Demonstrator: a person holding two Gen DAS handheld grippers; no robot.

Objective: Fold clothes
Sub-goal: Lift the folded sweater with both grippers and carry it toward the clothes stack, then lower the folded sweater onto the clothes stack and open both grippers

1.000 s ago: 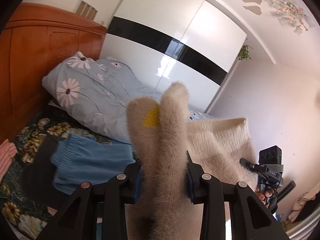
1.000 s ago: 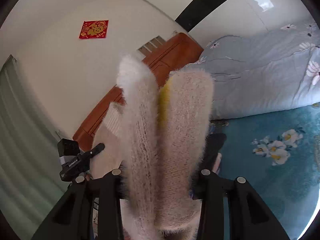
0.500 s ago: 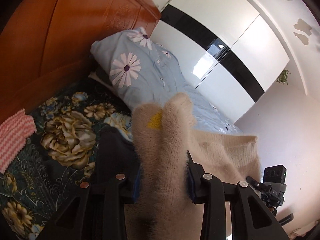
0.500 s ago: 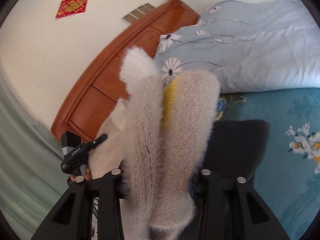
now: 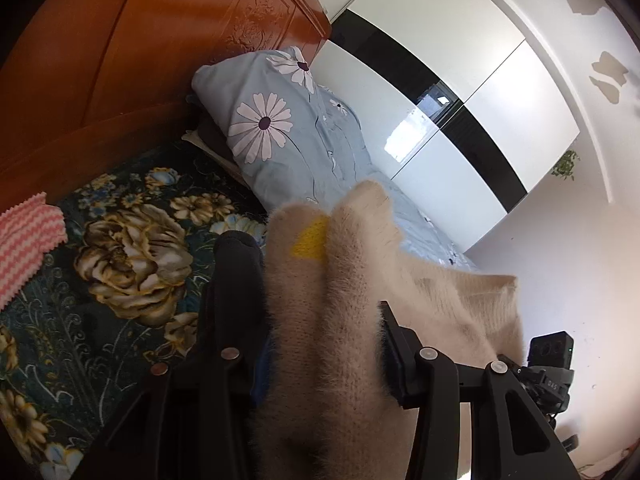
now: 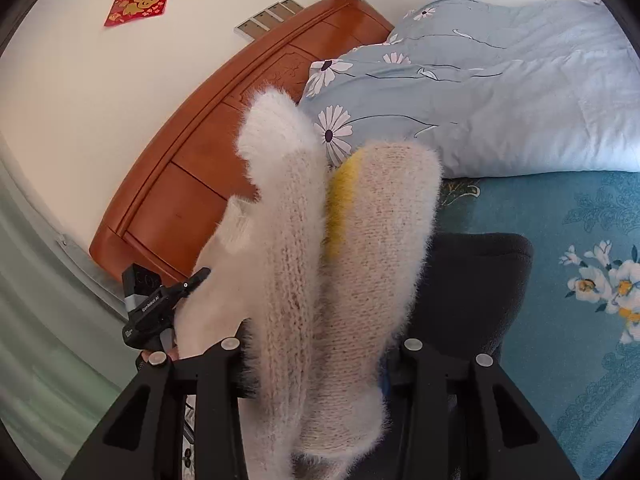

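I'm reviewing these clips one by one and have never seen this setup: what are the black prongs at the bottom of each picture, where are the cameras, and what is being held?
No robot here: a person holds a two-finger gripper in each hand, with a fisheye camera on each looking along its fingers. The black prongs are those fingers. The left gripper and the right gripper are each shut on the same fluffy cream sweater, which has a yellow patch and stretches between them. Each view also catches the other gripper off to the side. Below lies a bed with a floral bedspread, a dark garment, a blue daisy-print quilt and a pink zigzag cloth against a wooden headboard.
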